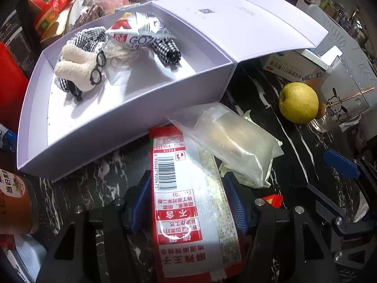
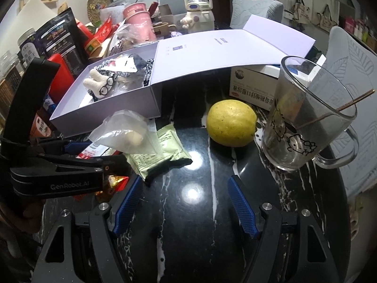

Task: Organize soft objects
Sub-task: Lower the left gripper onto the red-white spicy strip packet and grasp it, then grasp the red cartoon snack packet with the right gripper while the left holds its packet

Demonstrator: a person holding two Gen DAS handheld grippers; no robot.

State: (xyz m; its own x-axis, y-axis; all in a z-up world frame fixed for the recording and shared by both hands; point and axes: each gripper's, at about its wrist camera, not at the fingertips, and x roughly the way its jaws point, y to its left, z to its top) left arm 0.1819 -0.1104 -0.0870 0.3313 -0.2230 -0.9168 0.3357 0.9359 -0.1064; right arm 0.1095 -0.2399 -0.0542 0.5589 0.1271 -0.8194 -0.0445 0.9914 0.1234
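The left tool (image 1: 188, 202) is pointing steeply down over the dark marbled bench (image 2: 195, 165), its blue pads (image 1: 141, 200) standing on either side of a red-and-white snack packet (image 1: 186, 202) that is lying between them; whether the pads are pressing on the packet cannot be told. A clear plastic bag (image 1: 233, 141) is resting across the packet's far end, partly over a pale green sachet (image 2: 165, 151). Just beyond, the open white box (image 1: 113, 118) is sitting at the far left, holding a cream plush toy with black spectacles (image 1: 77, 70), checked fabric pieces (image 1: 167, 49) and a silver wrapper (image 1: 141, 30). The right tool (image 2: 186, 202) is hovering with its jaws spread and nothing between them, above bare bench. A yellow fruit (image 2: 231, 122) is lying far of it, with a glass mug (image 2: 306, 122) to the right.
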